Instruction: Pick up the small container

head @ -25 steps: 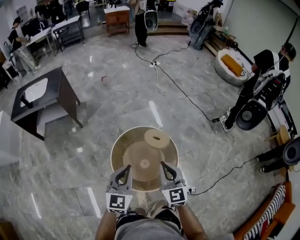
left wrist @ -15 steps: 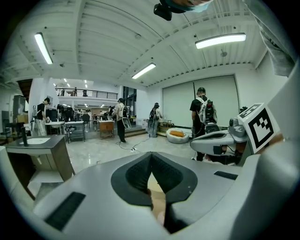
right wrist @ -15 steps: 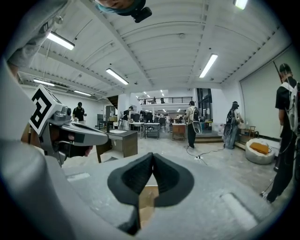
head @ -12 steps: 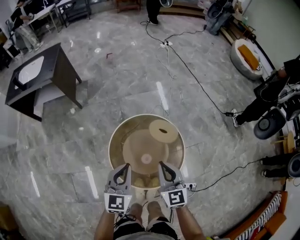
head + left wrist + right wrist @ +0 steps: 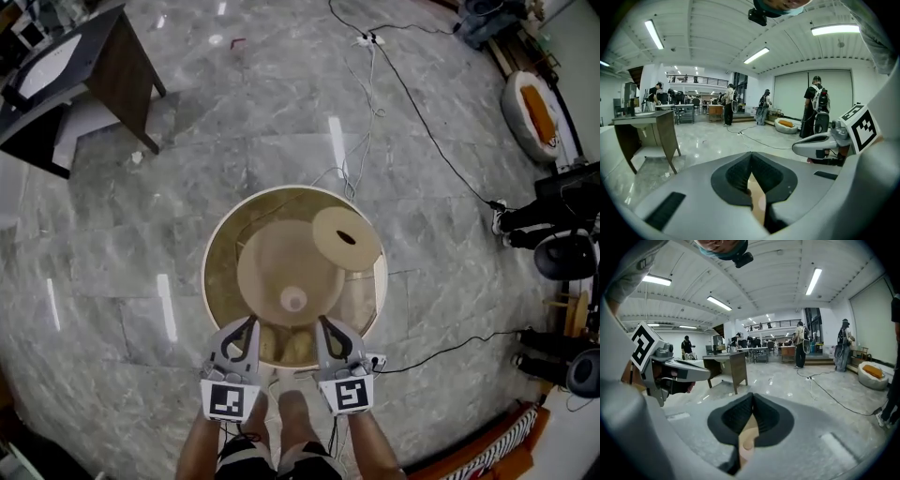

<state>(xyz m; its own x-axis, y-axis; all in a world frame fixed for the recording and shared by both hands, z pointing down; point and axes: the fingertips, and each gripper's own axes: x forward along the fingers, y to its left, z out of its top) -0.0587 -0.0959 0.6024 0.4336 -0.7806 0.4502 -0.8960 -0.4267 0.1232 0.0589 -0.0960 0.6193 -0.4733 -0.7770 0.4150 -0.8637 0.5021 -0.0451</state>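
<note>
The table (image 5: 218, 274) now fills more of the view, with the small container (image 5: 293, 300) standing mouth-up on it, just beyond the closed, empty left hand-held gripper (image 5: 250, 322) and right hand-held gripper (image 5: 322, 322).

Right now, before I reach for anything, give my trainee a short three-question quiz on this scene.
1. True or false: the left gripper and the right gripper are both shut, with nothing held between their jaws.
2. Multiple choice: in the head view, where does the disc with a dark hole lie on the round tan tub? A. at its far right side. B. at its near left side. C. under the left gripper.
3. Fill in: in the head view, the dark desk stands at the upper ___ corner.

Key: 1 true; 2 A; 3 left.
</note>
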